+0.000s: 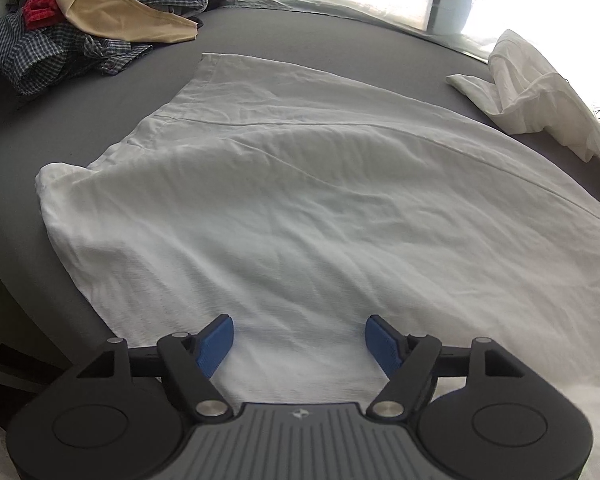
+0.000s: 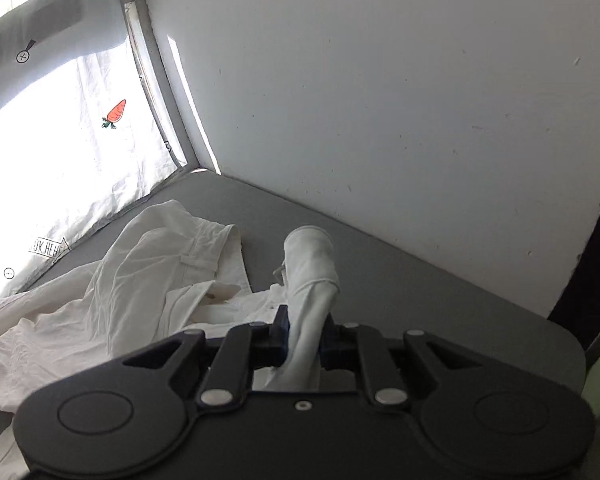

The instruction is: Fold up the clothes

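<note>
The left tool [image 1: 299, 340] hung with its blue pads spread apart, nothing between them, just above the near edge of the white garment [image 1: 300, 184]. Only the right wrist view showed the right tool [image 2: 303, 330] — clamped on a bunched fold of that garment's cloth [image 2: 312, 280], beside its waistband [image 2: 204, 248]. The left view alone showed a heap of mixed clothes [image 1: 92, 20] well apart. The garment lay spread and wrinkled on the grey surface [image 1: 300, 32].
</note>
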Tool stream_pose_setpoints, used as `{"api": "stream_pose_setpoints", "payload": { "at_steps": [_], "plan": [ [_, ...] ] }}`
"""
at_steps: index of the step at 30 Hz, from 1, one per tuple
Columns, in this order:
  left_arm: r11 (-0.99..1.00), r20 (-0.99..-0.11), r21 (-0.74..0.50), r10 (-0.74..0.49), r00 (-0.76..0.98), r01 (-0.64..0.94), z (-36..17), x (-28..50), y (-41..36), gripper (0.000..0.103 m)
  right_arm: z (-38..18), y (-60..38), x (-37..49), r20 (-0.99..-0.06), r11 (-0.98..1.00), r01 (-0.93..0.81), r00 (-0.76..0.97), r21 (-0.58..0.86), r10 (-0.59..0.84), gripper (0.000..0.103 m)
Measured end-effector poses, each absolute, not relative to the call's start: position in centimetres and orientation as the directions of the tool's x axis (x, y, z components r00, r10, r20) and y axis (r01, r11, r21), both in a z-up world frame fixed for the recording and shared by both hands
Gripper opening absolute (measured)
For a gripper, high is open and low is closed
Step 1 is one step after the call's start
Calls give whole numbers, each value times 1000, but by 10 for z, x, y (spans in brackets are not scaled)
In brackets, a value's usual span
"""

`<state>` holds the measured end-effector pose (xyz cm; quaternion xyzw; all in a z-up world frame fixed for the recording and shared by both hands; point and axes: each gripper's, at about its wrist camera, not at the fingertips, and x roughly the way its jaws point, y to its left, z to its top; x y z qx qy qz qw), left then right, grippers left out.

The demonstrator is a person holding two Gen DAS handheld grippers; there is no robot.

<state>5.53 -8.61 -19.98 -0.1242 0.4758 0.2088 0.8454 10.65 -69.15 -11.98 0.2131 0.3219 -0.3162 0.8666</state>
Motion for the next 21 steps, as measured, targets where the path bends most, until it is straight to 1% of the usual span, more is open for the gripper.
{"api": "stream_pose_setpoints", "payload": {
  "at_steps": [1,2,3,4,5,6,8,9,10,12,14,18,21],
  "plan": [
    [886,-857,-14,228,462,-464,-201,56,-86,79,-136,-694,110,-745,694,708,532,130,-403,24],
    [892,-858,-11,223,462,-451,-202,57,-87,83,-148,-695,112,-778,688,720,483,92,-401,33],
    [897,-860,-6,220,459,-442,-202,58,-88,86,-153,-690,113,-783,699,713,464,53,-415,34],
    [902,-863,-2,218,457,-432,-203,59,-89,87,-155,-686,113,-777,714,700,453,6,-437,42],
    [902,-866,-2,215,453,-432,-203,61,-90,89,-152,-680,111,-753,734,677,459,-47,-471,51],
    [902,-868,-6,210,449,-432,-204,62,-90,91,-146,-674,112,-726,749,657,473,-88,-499,57],
    [908,-878,-10,192,439,-418,-205,66,-91,95,-130,-661,118,-657,759,628,502,-171,-563,81],
    [912,-882,-4,190,431,-410,-205,68,-92,98,-123,-655,122,-623,757,620,514,-205,-590,84],
    [916,-888,6,189,419,-400,-206,72,-94,99,-114,-648,128,-588,757,610,531,-235,-610,84],
    [914,-900,4,180,397,-406,-205,77,-92,99,-103,-635,138,-563,779,576,569,-247,-599,85],
    [911,-908,-16,159,388,-411,-203,80,-86,99,-96,-621,149,-556,808,537,606,-242,-569,100],
    [911,-903,-47,136,408,-409,-192,85,-70,99,-105,-587,170,-616,880,448,652,-157,-442,100],
    [911,-891,-33,161,426,-412,-180,92,-53,99,-122,-553,187,-696,918,396,650,-31,-305,101]
  ]
}}
